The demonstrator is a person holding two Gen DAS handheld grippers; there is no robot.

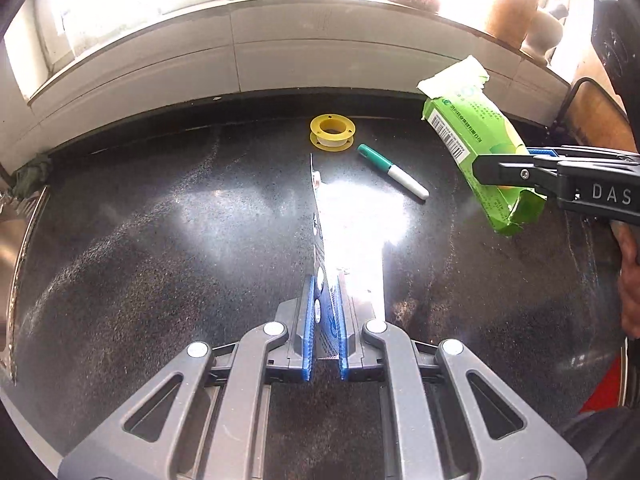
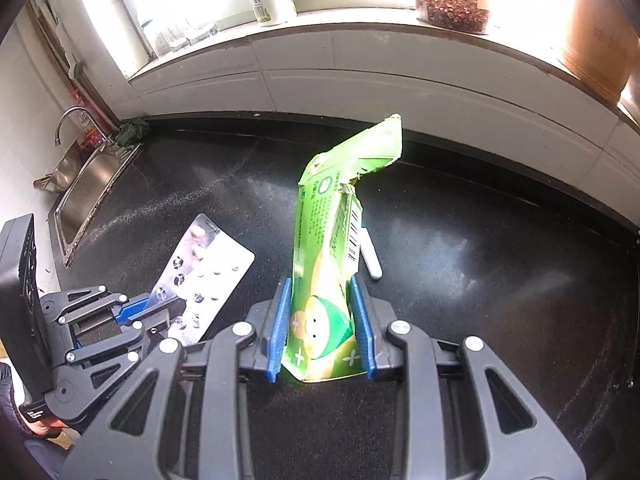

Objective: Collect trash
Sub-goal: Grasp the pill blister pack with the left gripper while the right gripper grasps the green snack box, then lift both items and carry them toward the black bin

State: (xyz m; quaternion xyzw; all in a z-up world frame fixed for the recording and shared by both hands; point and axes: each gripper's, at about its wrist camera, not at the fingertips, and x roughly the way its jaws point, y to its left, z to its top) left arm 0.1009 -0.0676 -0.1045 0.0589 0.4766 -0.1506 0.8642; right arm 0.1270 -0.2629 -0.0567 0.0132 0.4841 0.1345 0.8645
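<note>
while one hand-held gripper [image 2: 323,322] clamps one green carton [image 2: 328,248], the other [image 1: 324,326] pinches one blister pack [image 2: 200,276]

the left gripper [image 1: 324,320] fills the lower middle, its blue pads clamped on a thin silvery sheet [image 1: 320,216] seen edge-on, possibly a pill blister pack, though glare washes out its face. beyond lies a dark speckled counter [image 1: 140,240]. a yellow tape spool [image 1: 332,131] and a green-and-white marker [image 1: 392,172] lie near each other towards the back. at the right, the right gripper [image 1: 486,170] pinches a torn green carton [image 1: 476,140] held above the counter.
</note>
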